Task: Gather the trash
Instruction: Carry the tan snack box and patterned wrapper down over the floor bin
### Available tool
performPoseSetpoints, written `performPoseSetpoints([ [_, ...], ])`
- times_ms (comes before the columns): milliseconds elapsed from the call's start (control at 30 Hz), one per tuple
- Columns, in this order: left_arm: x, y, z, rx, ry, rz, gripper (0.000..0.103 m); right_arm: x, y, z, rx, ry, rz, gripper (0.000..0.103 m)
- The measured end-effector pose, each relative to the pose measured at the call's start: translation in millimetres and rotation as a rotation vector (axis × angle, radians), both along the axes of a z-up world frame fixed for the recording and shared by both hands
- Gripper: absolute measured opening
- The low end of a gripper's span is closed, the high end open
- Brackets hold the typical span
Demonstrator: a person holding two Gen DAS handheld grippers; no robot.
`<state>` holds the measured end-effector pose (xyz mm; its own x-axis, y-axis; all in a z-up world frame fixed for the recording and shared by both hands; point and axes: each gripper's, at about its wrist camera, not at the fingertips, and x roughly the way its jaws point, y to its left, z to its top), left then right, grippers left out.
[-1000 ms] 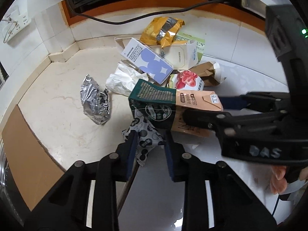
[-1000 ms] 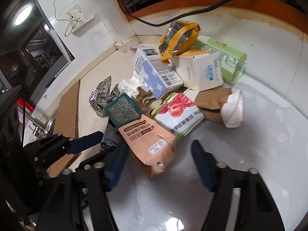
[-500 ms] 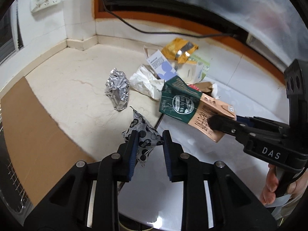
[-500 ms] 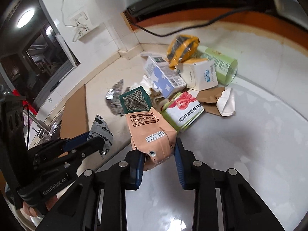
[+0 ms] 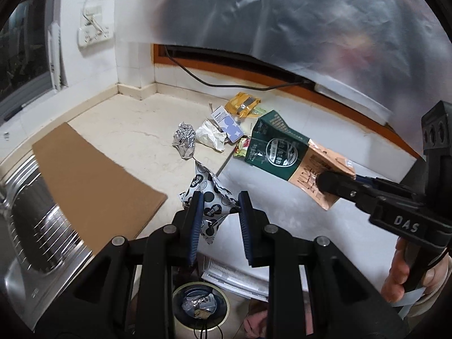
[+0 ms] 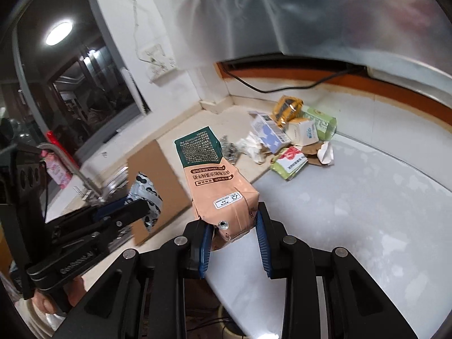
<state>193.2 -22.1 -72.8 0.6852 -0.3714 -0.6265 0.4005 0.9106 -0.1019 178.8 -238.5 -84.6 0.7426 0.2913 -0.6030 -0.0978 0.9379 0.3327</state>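
L gripper (image 5: 219, 206) clamps spotted wrapper (image 5: 210, 197) btwn its pads. R gripper (image 6: 233, 226) clamps green/orange carton (image 6: 214, 175) by its base, carton sticking out fwd. Trash pile (image 6: 293, 138) lies well ahead on counter (image 6: 353, 197).

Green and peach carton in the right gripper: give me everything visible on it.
The carton is a printed paperboard drink box, dark green on its far part with a round emblem, peach on its near part with dark text and a white label. Its peach end is dented and creased. It is lifted off the counter, tilted, green end pointing away. The right gripper is shut on the peach end, pads pressing both sides. Nothing else touches it.
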Motion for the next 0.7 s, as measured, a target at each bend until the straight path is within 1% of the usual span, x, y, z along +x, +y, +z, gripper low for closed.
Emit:
performPoseSetpoints([
  [100,-32.0,14.4,7.1,-0.022,-0.009,0.002,0.022,-38.2,10.3,14.6,0.004,-0.036,0.023,0.028],
  [200,-59.2,27.1,5.5,-0.045,-0.011,0.002,0.022,-73.7,25.9,17.8,0.004,-0.057,0.057,0.028],
  [300,-90.5,41.5,-8.2,-0.053,-0.009,0.01,0.022,-111.5,47.4,3.6,-0.027,-0.055,0.092,0.028],
  [367,-108.1,48.6,-21.0,-0.04,-0.017,0.013,0.022,-133.0,60.0,-11.8,-0.074,-0.059,0.094,0.028],
  [467,-129.5,54.5,-53.0,0.001,-0.021,0.02,0.022,-160.7,76.7,-38.2,-0.151,-0.066,0.087,0.028],
  [533,-141.7,58.0,-81.8,0.021,0.002,0.023,0.022,-176.5,87.7,-62.0,-0.189,-0.04,0.096,0.028],
  [567,-145.4,60.3,-94.1,0.02,0.02,0.021,0.022,-180.5,92.0,-74.1,-0.199,-0.022,0.105,0.028],
  [633,-149.9,64.1,-128.1,0.016,0.089,0.028,0.022,-187.1,103.7,-105.5,-0.241,0.035,0.124,0.028],
  [700,-151.6,67.9,-162.0,0.006,0.164,0.041,0.022,-190.1,112.9,-133.2,-0.261,0.095,0.152,0.028],
])
